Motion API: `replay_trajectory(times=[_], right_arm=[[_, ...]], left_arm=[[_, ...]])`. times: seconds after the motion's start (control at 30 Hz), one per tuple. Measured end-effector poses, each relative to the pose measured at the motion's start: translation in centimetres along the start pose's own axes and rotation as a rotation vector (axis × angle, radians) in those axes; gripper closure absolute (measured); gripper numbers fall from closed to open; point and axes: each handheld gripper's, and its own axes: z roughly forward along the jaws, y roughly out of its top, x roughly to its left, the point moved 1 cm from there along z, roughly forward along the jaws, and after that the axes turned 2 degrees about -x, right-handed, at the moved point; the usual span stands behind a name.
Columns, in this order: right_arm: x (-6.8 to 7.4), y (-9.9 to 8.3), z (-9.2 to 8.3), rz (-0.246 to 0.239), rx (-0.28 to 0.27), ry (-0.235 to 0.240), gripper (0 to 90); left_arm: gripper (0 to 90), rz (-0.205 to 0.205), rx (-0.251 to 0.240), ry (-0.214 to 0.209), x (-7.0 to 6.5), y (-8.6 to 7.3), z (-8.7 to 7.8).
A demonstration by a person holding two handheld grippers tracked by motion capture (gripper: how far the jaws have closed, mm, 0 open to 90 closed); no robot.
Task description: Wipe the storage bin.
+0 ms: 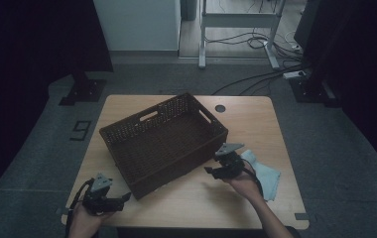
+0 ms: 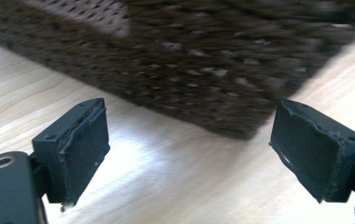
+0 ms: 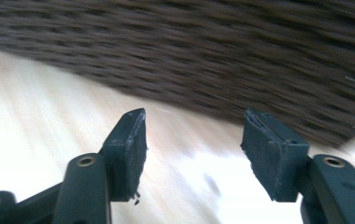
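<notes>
A dark brown woven basket (image 1: 164,141) stands askew in the middle of the wooden table (image 1: 196,206), and nothing is visible inside it. My left gripper (image 1: 125,197) is held low at the front left, pointing at the basket's near corner (image 2: 189,70). Its jaws (image 2: 189,149) stand wide apart with nothing between them. My right gripper (image 1: 210,170) hovers just right of the basket's front right side, facing its woven wall (image 3: 213,56). Those jaws (image 3: 192,149) are apart with only bare table between them. A light blue cloth (image 1: 265,174) lies crumpled on the table behind the right hand.
A round cable hole (image 1: 220,108) sits in the table's far edge behind the basket. Bare table lies in front of the basket between the two hands. Beyond the table are grey floor, a white desk frame (image 1: 236,22) and cables.
</notes>
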Motion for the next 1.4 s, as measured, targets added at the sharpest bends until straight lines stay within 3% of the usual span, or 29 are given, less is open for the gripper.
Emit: replay_trajectory(times=[0.13,0.23,0.47,0.6,0.73,0.83,1.03,1.13,1.4], right_arm=[[-2.4,-0.5,-0.5,0.045,-0.002,-0.054,35.1],[-4.0,-0.5,-0.5,0.070,-0.002,-0.073,32.0],[-6.2,0.6,0.3,0.072,-0.024,-0.097,29.3],[-7.1,1.3,0.8,0.080,-0.045,-0.085,28.0],[-7.2,1.9,1.2,0.059,-0.064,-0.047,28.5],[-7.0,2.2,1.2,0.059,-0.045,-0.033,30.2],[-6.4,1.4,0.3,0.050,-0.052,0.005,38.9],[-6.0,0.9,-0.3,0.048,-0.051,0.009,42.4],[-5.3,-0.2,-1.8,0.032,-0.031,-0.001,46.7]], left_arm=[[11.4,0.034,0.004,-0.023,-1.4,0.6,0.3],[12.2,0.045,0.009,-0.010,-1.9,1.3,0.8],[19.8,0.031,0.011,0.047,-1.6,2.0,1.5],[20.4,0.004,0.014,0.027,-0.9,1.7,1.5],[22.7,-0.003,0.014,0.013,-0.2,1.7,1.5],[25.7,-0.010,0.014,0.010,0.3,1.8,1.4],[42.8,-0.043,0.019,0.011,1.2,2.0,1.5],[47.8,-0.020,0.025,0.023,1.4,2.3,1.6],[50.7,0.007,0.025,0.016,2.0,3.0,2.2]])
